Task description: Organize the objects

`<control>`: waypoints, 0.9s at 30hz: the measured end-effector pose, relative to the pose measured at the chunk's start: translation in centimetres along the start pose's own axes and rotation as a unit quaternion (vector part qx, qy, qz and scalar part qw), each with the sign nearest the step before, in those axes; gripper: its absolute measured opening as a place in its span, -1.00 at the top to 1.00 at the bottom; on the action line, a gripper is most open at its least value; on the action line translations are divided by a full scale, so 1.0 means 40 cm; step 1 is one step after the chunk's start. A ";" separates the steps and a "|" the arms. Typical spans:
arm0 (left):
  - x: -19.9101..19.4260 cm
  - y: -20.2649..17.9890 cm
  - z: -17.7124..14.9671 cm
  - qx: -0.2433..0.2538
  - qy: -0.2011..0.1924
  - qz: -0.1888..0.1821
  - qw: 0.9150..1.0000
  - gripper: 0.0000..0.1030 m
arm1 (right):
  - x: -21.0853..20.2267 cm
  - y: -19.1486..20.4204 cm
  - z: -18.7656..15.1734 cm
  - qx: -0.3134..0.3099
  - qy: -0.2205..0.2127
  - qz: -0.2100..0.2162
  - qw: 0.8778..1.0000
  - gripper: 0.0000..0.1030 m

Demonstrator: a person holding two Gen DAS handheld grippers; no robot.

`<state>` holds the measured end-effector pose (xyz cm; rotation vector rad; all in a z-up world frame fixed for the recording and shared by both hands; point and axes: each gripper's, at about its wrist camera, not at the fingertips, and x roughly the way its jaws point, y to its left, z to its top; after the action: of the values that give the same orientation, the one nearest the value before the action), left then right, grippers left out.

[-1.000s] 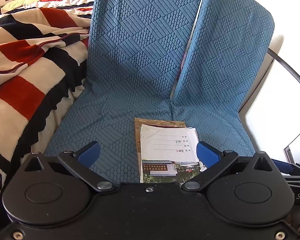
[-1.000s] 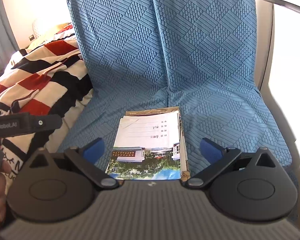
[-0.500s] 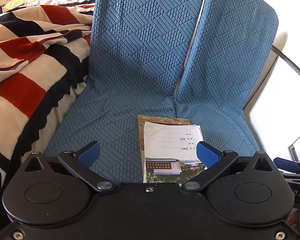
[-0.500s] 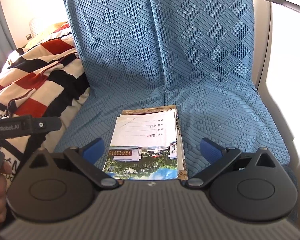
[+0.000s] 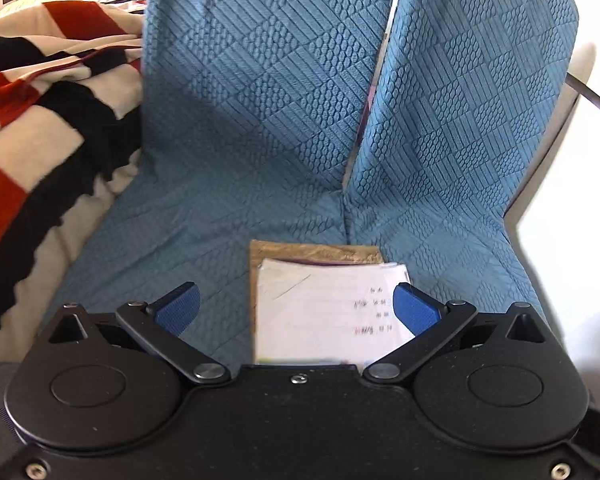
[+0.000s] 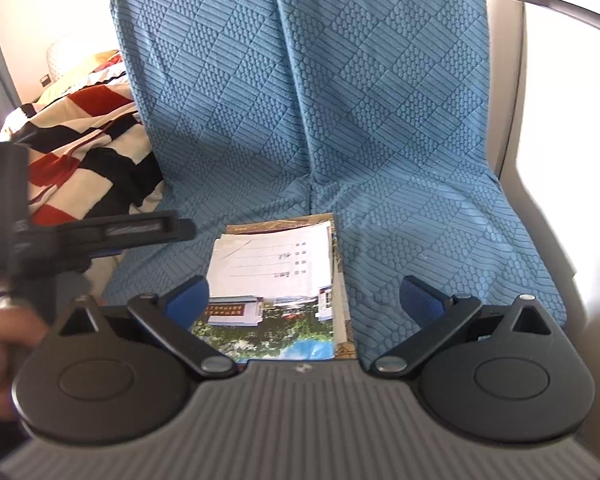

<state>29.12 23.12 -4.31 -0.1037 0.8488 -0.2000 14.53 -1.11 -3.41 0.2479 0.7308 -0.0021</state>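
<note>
Booklets: a small stack of booklets [image 6: 276, 284] lies flat on the seat of a chair, near its front edge and just beside the seam down the middle.
Top booklet: white cover with lines of print and a colour photo of a building and trees; the print is too blurred to read.
Bottom booklet: a brown cover [image 5: 316, 250] shows along the far edge, under the white one.
Chair cover: blue quilted cloth [image 5: 268, 92] drapes over the back and seat.
Blanket: red, black and cream stripes [image 6: 80, 140], on the chair's left.
Left gripper [image 5: 296, 308]: jaws spread wide, empty, above the stack's near end.
Right gripper [image 6: 304, 300]: jaws spread wide, empty, over the stack.
Hand [image 6: 0, 344]: at the left edge of the right wrist view, gripping the left tool's handle.
</note>
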 end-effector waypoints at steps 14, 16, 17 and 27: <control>0.339 -0.147 0.020 0.019 -0.005 0.052 0.998 -0.99 | 0.010 -0.007 0.019 0.002 -0.011 -0.003 1.000 -1.00; 0.382 -0.159 0.028 0.026 -0.003 0.060 0.998 -0.99 | 0.011 -0.003 0.022 0.000 -0.012 -0.003 1.000 -1.00; 0.402 -0.167 0.028 0.035 -0.007 0.068 0.997 -0.99 | 0.013 -0.002 0.024 -0.001 -0.012 -0.003 1.000 -1.00; 0.506 -0.201 0.001 0.066 -0.021 0.085 0.994 -0.99 | 0.038 0.008 0.034 0.000 -0.005 -0.001 1.000 -1.00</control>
<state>41.12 10.87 -17.77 0.0886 0.7964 -0.0933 16.58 -0.95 -3.37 0.2470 0.7208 -0.0053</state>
